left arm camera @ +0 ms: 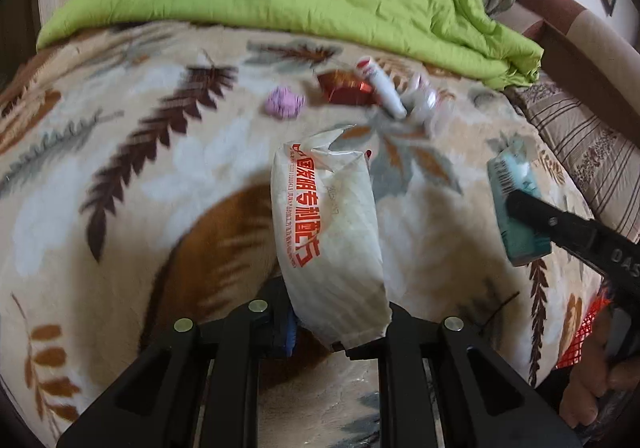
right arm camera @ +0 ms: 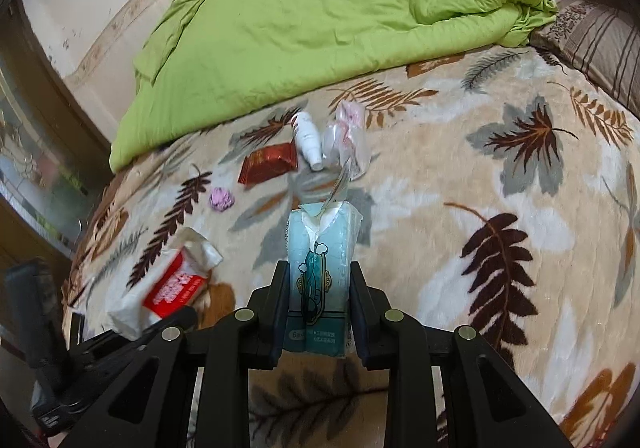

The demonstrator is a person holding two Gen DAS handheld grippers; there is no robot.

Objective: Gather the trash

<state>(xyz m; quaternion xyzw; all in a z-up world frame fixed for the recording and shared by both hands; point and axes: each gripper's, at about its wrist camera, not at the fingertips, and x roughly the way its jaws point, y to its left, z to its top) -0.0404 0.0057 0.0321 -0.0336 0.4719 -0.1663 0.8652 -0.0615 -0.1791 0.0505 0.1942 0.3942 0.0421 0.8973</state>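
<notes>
Soft fleece with a brown and grey leaf print covers the bed: this blanket (right arm camera: 460, 176) fills the middle of both views, and one crumpled green quilt (right arm camera: 320, 16) lies along the top. On the blanket I count four loose pieces of trash, from left to right in the right wrist view: one small purple crumpled ball (right arm camera: 221, 199), one shiny red foil wrapper (right arm camera: 269, 163), one smooth white bottle (right arm camera: 309, 139) and one clear crinkled plastic bag (right arm camera: 347, 136). The left gripper (left arm camera: 336, 336) is clamped on one white plastic packet with red letters (left arm camera: 328, 232), at bottom centre of its view. The right gripper (right arm camera: 319, 304) is closed on one pale blue tissue pack (right arm camera: 320, 268), torn at its top, held above the blanket.
</notes>
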